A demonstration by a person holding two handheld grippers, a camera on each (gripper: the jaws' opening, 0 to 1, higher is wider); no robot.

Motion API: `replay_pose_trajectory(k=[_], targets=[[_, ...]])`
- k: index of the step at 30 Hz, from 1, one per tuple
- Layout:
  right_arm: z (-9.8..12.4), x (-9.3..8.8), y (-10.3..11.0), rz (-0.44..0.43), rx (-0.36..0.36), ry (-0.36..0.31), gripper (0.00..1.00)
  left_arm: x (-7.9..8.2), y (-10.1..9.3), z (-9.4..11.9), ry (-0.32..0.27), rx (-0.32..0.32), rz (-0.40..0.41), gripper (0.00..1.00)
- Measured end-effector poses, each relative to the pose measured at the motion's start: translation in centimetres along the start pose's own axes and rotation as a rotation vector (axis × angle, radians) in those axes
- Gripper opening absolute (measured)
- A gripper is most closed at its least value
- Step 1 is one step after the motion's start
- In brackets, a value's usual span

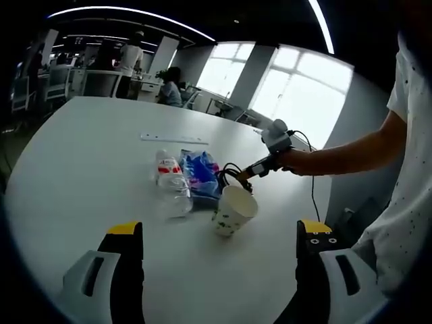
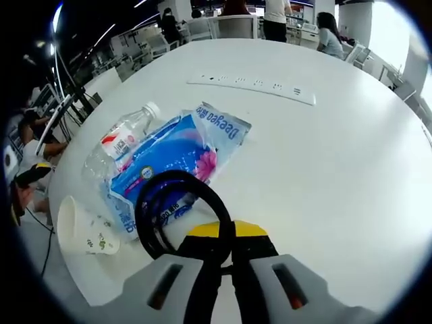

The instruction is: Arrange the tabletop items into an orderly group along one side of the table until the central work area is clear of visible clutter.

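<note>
The right claw (image 2: pixel 228 246) pinches a black cable loop (image 2: pixel 177 209); blue packet (image 2: pixel 177 158), bottle (image 2: pixel 120 145) and cup (image 2: pixel 81 226) lie toward ten o'clock.

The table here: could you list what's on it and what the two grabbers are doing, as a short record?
Surface: white table
Items: water bottle, blue packet, paper cup on its side, black cable loop
Built-in: socket strip
Right gripper: shut on the cable loop
Left gripper: open, facing the cup
</note>
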State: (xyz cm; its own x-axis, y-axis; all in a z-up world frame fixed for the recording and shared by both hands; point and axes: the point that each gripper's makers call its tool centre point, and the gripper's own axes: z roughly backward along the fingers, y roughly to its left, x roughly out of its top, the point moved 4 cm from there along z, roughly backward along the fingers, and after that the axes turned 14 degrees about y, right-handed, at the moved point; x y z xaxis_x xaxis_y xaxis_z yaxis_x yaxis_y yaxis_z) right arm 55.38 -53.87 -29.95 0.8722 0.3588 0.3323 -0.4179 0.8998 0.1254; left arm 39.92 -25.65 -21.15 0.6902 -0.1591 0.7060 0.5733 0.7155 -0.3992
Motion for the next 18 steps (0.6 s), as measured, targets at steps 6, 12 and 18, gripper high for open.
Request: replay_pose_trajectory(k=[6,12,18], targets=[[1.0,-0.3,0.4,-0.021,0.017,-0.018,0.0,0.3,-0.3,0.0,0.003,0.0,-0.01,0.97],[2.7,-0.7,1.2,-0.032,0.028,-0.039,0.0,0.4,-0.6,-0.1,0.008,-0.002,-0.02,0.96],[3.3,-0.7,1.2,-0.044,0.038,-0.055,0.0,0.8,-1.0,-0.1,0.011,-0.002,-0.032,0.96]])
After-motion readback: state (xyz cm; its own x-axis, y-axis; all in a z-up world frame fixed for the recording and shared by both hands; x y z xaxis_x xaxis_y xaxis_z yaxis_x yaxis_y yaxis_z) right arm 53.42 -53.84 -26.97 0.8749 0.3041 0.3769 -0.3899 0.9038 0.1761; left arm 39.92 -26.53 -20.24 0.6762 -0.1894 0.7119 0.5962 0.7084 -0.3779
